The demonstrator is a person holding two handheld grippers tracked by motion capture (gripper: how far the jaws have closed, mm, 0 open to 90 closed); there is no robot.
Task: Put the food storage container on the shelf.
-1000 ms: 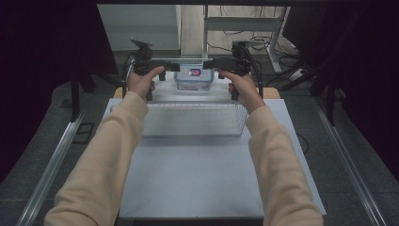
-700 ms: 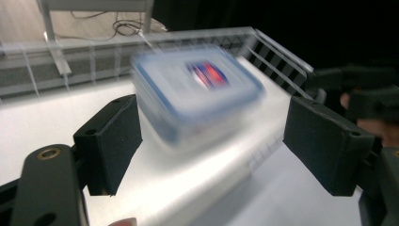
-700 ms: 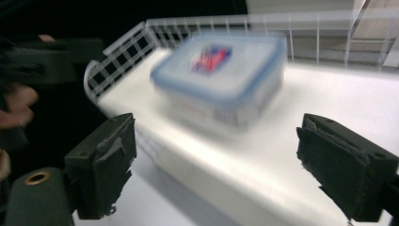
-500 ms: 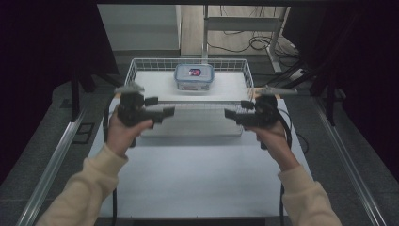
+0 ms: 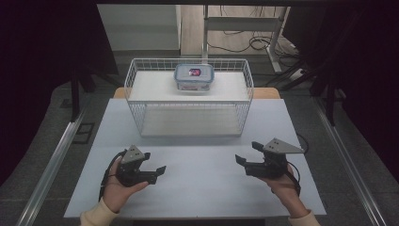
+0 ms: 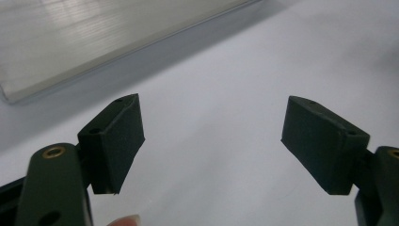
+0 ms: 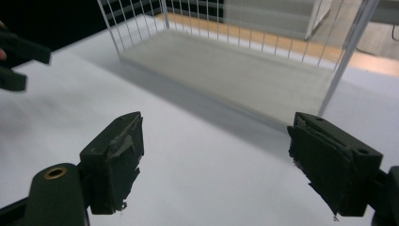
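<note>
Grippers both spread wide with nothing between the jaws. Left gripper (image 5: 156, 171) sits low over the near left part of the white table (image 5: 197, 188), held in the person's left hand (image 5: 120, 190), jaws pointing toward the middle; its jaws have just been closing a little. Right gripper (image 5: 241, 160) is at the near right in the right hand (image 5: 282, 183), jaws aimed inward at the other, also just closing slightly. The two are well apart. Wire rack (image 5: 188, 101) stands farther back at the table's centre; lidded plastic container (image 5: 193, 77) rests on its upper shelf, far from both grippers
</note>
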